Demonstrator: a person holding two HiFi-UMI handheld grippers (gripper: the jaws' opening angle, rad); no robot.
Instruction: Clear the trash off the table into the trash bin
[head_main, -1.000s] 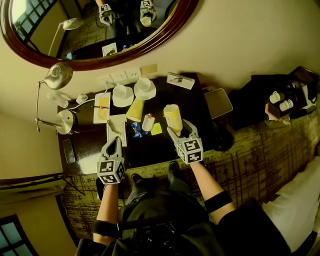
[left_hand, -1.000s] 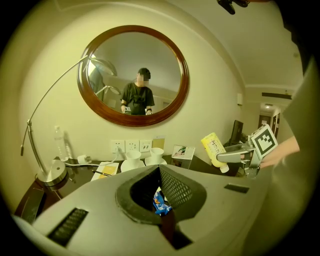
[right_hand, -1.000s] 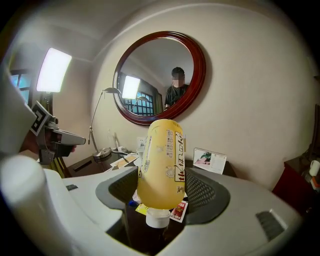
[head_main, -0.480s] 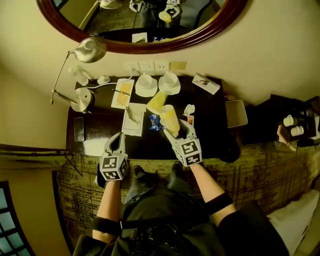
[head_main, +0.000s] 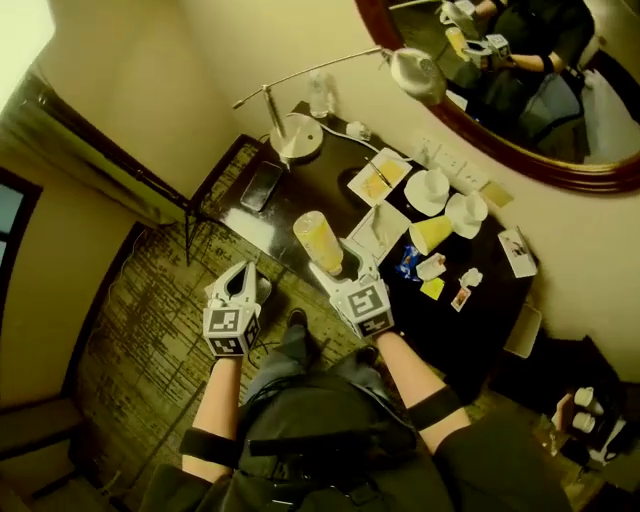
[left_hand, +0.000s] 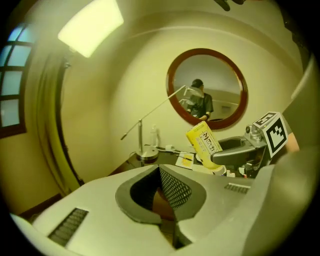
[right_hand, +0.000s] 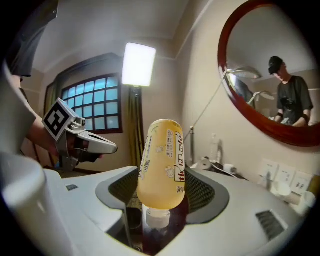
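Yellow plastic bottle (right_hand: 161, 165) with a printed label and a white cap sits cap-first between the jaws of our right gripper (right_hand: 161, 200). The jaws are spread wide and their dark ribbed pads clamp the bottle's sides, so it is pinched clear of any surface. From the head view we see the right gripper (head_main: 345, 275) carrying the bottle (head_main: 318, 242) tilted above the near edge of the dark wooden table (head_main: 300, 190). Our left gripper (left_hand: 160, 180) has its jaws pressed together with nothing between them, and it hangs (head_main: 238, 275) just left of the right one, over the patterned carpet (head_main: 150, 340). Farther along the table a yellow paper cup (head_main: 432, 235) lies on its side, and a blue wrapper (head_main: 408, 262) and a few small scraps (head_main: 432, 289) lie near it. Two white cups on saucers (head_main: 430, 190) stand behind them. A metal desk lamp (head_main: 295, 135) and a dark phone (head_main: 259, 186) occupy the far corner, under a round mirror in a dark red frame (left_hand: 206, 89).
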